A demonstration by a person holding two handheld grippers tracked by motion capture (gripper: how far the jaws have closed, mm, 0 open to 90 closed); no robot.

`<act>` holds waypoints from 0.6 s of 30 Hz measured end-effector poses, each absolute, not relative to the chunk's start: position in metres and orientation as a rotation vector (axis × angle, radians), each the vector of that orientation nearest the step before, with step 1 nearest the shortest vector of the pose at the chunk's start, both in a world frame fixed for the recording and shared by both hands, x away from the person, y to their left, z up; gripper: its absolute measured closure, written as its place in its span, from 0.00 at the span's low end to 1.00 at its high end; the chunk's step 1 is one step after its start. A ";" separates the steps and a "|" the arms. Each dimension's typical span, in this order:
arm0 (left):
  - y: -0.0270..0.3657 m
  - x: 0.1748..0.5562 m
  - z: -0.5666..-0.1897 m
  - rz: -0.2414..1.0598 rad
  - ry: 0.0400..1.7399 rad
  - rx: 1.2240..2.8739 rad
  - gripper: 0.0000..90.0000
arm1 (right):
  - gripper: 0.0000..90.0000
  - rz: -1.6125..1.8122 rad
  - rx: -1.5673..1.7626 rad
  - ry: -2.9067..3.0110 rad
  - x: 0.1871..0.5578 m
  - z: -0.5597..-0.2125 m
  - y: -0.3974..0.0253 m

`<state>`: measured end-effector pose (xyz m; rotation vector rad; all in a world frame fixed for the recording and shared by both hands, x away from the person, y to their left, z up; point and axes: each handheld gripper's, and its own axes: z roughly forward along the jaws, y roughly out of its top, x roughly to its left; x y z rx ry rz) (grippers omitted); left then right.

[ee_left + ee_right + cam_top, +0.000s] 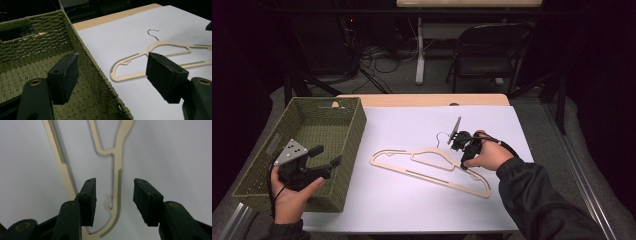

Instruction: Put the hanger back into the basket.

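The cream hanger (430, 168) lies flat on the white worktop (412, 205), just right of the woven basket (354, 145). The right tongs (114, 202) gape over one end — lower them astride that shoulder bar. The left tongs (112, 77) wait released over the basket's rim.
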<state>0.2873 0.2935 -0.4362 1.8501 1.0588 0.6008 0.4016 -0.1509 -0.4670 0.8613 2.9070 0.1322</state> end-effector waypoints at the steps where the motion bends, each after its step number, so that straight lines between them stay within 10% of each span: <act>1: 0.293 0.287 -0.436 0.601 1.059 1.850 0.29 | 0.60 0.132 0.861 2.907 0.402 -0.467 -0.151; 18: 0.294 0.287 -0.438 0.597 1.062 1.855 0.30 | 0.65 0.187 0.744 2.933 0.418 -0.474 -0.086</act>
